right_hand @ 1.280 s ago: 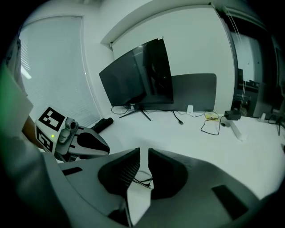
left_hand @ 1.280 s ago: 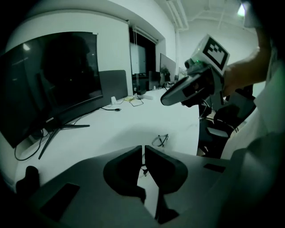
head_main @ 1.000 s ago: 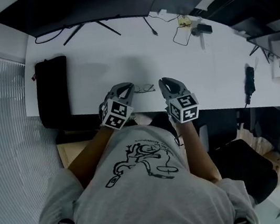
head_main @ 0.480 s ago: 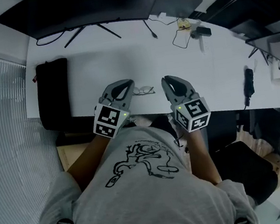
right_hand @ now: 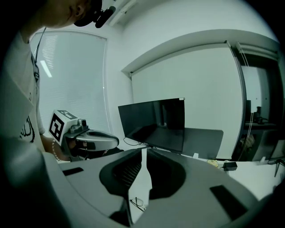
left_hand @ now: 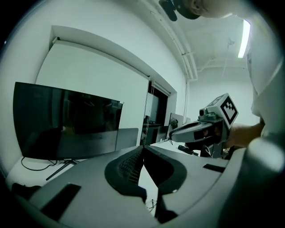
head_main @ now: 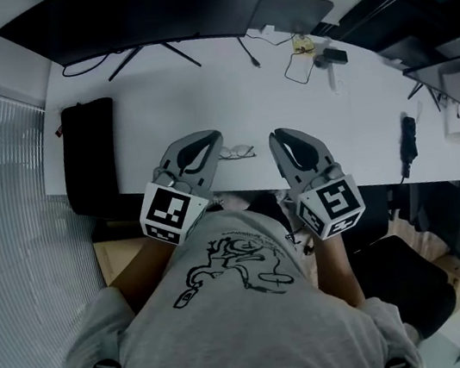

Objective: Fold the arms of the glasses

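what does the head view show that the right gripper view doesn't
Only the head view: the marker cube on the right tool, and a dark chair beside the person. Only the right gripper view: the pale wall screen behind the monitor, and the right tool's jaws closed with nothing between them. Both: the monitor, the glasses lying on the white table, and the left tool with its own cube.
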`<state>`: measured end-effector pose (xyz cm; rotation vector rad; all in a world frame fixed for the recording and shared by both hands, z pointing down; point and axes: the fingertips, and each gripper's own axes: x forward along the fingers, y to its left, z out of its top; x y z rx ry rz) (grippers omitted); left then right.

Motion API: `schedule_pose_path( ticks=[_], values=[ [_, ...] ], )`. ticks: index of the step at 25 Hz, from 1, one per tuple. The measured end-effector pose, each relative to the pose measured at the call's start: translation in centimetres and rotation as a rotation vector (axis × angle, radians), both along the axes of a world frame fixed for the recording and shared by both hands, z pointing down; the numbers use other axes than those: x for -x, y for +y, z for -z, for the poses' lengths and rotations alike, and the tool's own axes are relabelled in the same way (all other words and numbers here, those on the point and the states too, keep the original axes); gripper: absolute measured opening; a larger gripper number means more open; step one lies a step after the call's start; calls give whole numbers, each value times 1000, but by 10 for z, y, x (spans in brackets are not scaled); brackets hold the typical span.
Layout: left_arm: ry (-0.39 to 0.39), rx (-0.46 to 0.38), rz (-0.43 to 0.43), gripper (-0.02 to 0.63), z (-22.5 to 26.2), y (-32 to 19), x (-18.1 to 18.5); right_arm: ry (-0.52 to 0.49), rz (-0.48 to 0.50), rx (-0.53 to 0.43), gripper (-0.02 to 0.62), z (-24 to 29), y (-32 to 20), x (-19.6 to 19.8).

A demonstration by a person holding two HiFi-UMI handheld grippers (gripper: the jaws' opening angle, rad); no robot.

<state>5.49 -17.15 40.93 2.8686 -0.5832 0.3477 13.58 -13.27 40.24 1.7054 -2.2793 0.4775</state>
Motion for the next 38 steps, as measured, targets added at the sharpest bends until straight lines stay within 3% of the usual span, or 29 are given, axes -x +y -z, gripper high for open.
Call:
schedule_pose_path(
  ticks=[12,28,33,38],
  values=[
    [78,-49,23,21,45,-2,10,34,24,-77,44,45,3,12],
    [132,-109,11,21,58,-10,9,49,19,-82,43,49,-2,16],
    [98,-56,26,21,50,-8,14,42,17,-85,42,50,-2,18],
    [125,-111,11,21,58,-9,13,46,17,-82,42,50,-1,19]
  ],
)
